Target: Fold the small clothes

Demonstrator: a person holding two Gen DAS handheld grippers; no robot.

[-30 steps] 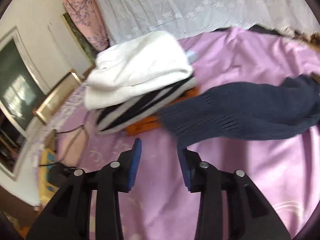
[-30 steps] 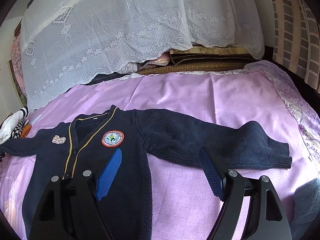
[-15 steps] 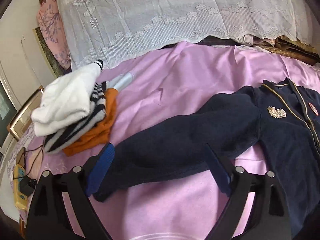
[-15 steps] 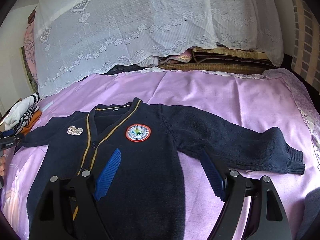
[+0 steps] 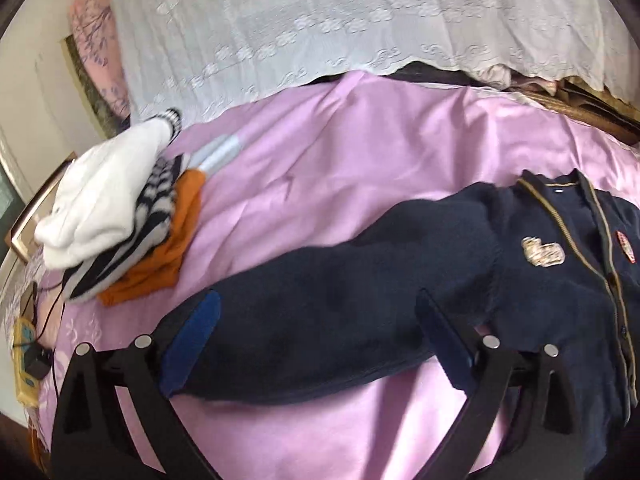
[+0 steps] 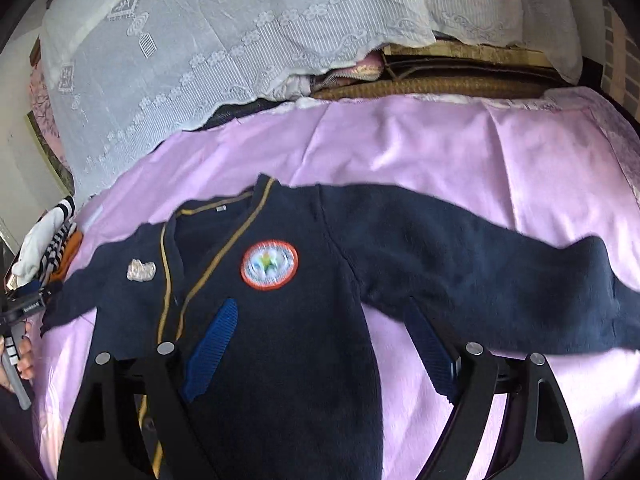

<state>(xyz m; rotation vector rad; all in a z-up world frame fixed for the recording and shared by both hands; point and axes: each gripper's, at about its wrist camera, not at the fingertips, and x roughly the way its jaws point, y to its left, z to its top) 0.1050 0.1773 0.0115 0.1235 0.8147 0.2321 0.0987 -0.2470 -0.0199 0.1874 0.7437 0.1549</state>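
A navy knit cardigan (image 6: 288,320) with gold trim and a round red-rimmed badge (image 6: 269,264) lies face up, spread flat on the pink bedsheet (image 6: 420,148), sleeves out to both sides. My left gripper (image 5: 320,344) is open, its blue pads straddling the cardigan's left sleeve (image 5: 340,304) just above it. My right gripper (image 6: 320,348) is open over the cardigan's chest, with the right sleeve (image 6: 500,268) beyond its right finger. Neither holds anything.
A pile of folded clothes (image 5: 116,216), white on striped on orange, sits at the left of the bed and shows in the right wrist view (image 6: 48,248). White lace cloth (image 5: 320,28) covers the bedding at the back. A yellow device (image 5: 26,360) with cables lies off the left edge.
My left gripper opened wide and swung right from the pile onto the left sleeve. My right gripper moved forward and left, from the right sleeve to over the chest.
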